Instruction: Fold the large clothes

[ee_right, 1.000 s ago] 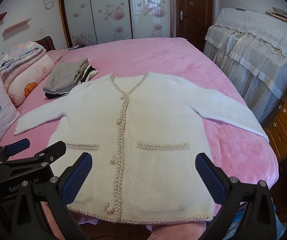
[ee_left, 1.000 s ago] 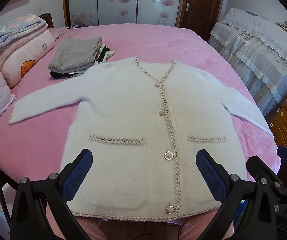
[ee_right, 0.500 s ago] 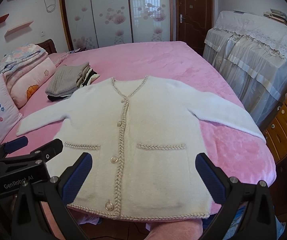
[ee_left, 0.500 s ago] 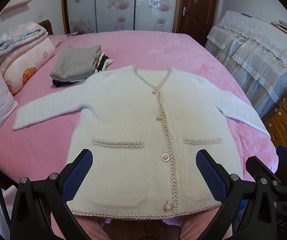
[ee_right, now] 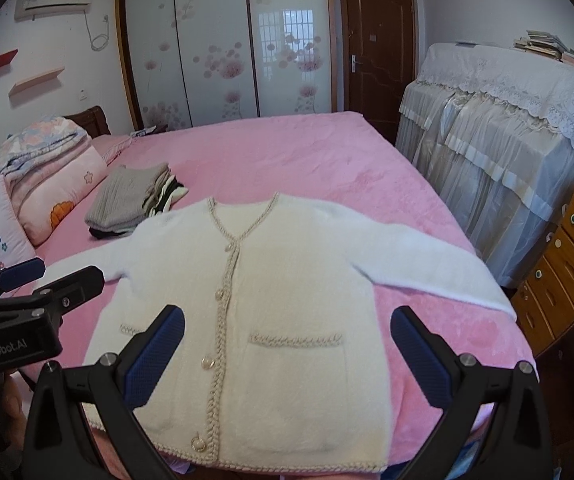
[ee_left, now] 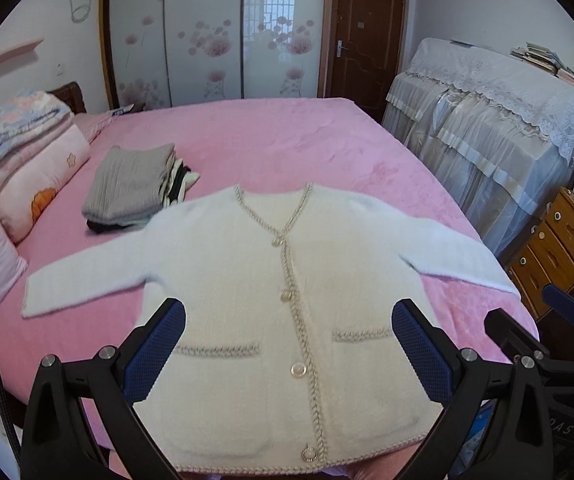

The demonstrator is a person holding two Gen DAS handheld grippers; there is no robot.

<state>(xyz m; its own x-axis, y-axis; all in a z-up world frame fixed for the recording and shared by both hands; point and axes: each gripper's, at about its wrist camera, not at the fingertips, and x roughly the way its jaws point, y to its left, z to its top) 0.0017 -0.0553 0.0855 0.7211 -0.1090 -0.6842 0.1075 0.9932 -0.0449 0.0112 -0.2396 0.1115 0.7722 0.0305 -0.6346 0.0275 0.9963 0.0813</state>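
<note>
Bedroom w/ sliding wardrobe doors (ee_left: 207, 32) at the back; work surface is the bed (ee_left: 287, 140), pink cover.

L to R across the bed:
- Pillows (ee_left: 27, 176) stacked along the bed's left edge.
- Folded stack (ee_left: 131, 184), grey item on top, near the left edge, just beyond the cardigan's left shoulder. Judged: items already done.
- Cardigan (ee_left: 271, 320), cream, braid trim, buttoned. Lies flat and face up at the bed's near edge, hem at that edge, collar toward the far edge. Both sleeves spread out sideways; the right cuff reaches the bed's right edge.
- Beyond the right edge: draped furniture (ee_right: 507, 128) and a wooden drawer unit (ee_right: 567, 264).

Tool state:
- Left gripper (ee_left: 287, 356): jaws apart, holding nothing, above the hem area.
- Right gripper (ee_right: 285, 356): jaws apart, holding nothing, above the hem area, right of the left unit.

Progress: cardigan is laid out only; no fold visible yet. Left to do, as judged: fold both sleeves in, fold body hem-to-collar, move to stack.

Your likely next step: take a sleeve or a side edge w/ each gripper.
</note>
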